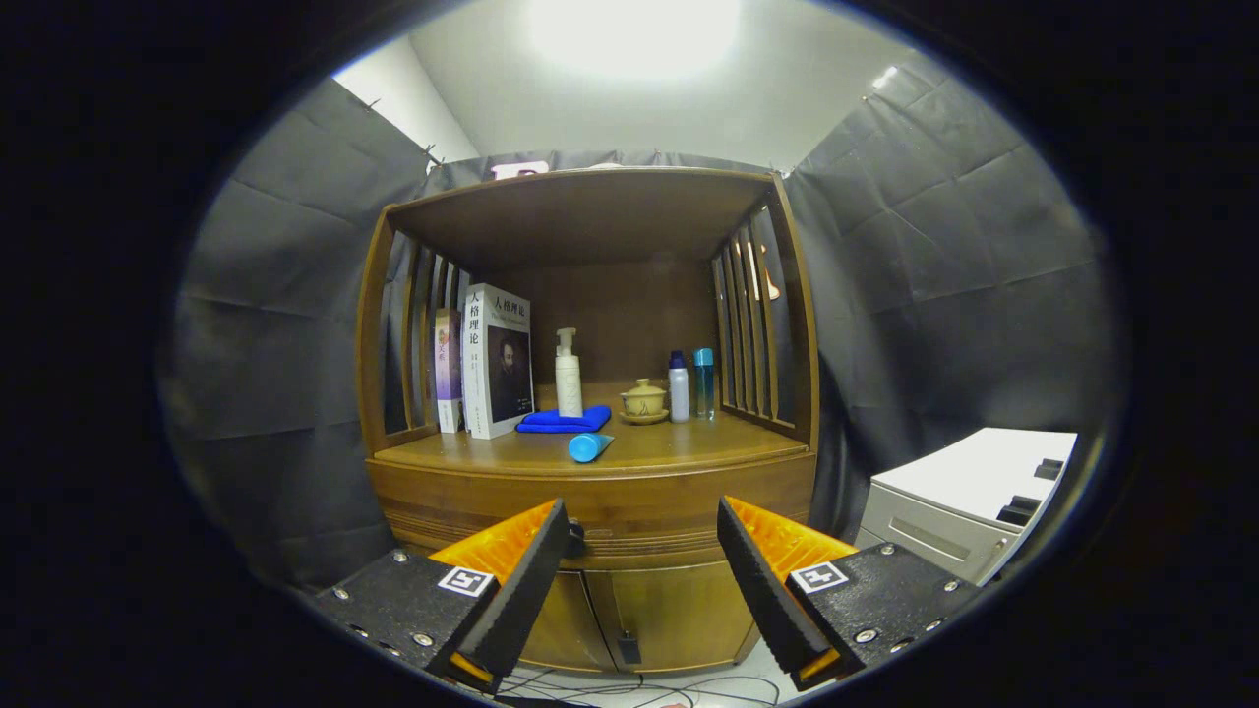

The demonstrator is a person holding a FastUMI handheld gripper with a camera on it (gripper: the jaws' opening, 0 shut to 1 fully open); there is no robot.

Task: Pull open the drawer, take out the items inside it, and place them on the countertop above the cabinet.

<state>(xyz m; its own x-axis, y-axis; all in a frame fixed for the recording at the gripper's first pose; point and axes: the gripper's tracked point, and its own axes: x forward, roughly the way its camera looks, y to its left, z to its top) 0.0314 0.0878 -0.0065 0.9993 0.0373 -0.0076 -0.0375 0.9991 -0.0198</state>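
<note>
Gripper (644,536) jaws spread wide, nothing between them, facing wooden cabinet (590,511). Drawer (644,543) front closed, just ahead of jaws; dark knob (575,538) beside left jaw tip. Table (679,447) above drawer carries: two books (487,364) upright at left, white pump bottle (569,374) behind folded blue cloth (566,421), blue tube (588,447) lying near front edge, lidded cup on saucer (643,401), white bottle (679,388) just beside blue bottle (704,383). Cabinet doors (629,615) below drawer closed. White unit (969,506) stands right of cabinet.
</note>
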